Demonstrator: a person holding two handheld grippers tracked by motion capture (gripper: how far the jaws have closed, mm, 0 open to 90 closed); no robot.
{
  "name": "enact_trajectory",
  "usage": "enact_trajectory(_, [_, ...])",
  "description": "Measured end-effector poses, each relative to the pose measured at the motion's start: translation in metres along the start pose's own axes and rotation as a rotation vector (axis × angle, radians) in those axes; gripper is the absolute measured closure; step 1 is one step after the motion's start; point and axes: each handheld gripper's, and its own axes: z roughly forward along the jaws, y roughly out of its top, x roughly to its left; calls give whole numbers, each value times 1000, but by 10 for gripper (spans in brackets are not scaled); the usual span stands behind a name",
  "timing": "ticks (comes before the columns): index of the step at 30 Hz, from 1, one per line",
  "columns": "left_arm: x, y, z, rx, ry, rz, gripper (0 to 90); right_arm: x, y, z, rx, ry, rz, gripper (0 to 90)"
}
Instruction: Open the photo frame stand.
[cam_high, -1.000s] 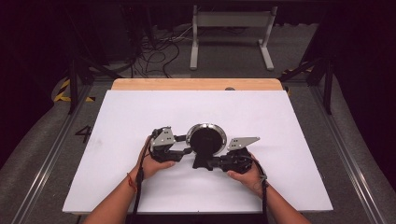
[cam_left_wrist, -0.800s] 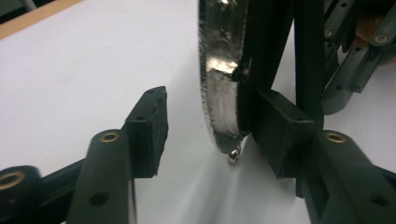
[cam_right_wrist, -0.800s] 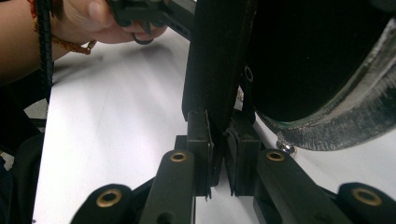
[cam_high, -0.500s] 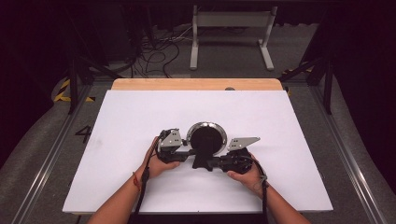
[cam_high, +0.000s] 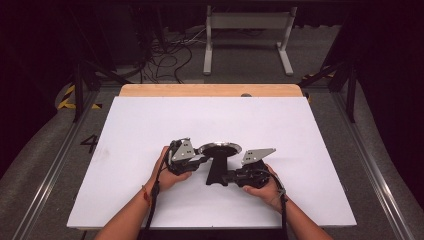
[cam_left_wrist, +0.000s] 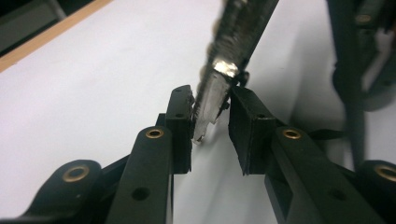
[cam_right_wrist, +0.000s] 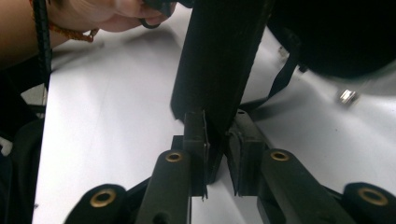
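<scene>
White tabletop (cam_high: 150, 125), both hands low: left gripper (cam_left_wrist: 211, 123) closing on pan (cam_high: 220, 148) rim, right gripper (cam_right_wrist: 219, 140) clamping handle (cam_right_wrist: 219, 60).

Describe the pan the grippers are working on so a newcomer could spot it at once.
On the white table, look near the front edge, between the person's two hands. The pan is there: a round metal-rimmed dish with a flat black handle pointing toward the person. It is the lone utensil on the sheet.

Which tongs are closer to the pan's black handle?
The right tongs. They are shut on the end of the black handle. The left tongs are at the pan's metal rim, away from the handle.
</scene>
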Motion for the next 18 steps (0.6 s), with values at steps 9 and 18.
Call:
enact_trajectory(9, [3, -1, 4, -7, 18, -17, 689, 0, 2, 3, -4, -20, 13, 793])
enact_trajectory(18, [2, 0, 7, 5, 80, -26, 704, -3, 2, 0, -3, -46, 29, 790])
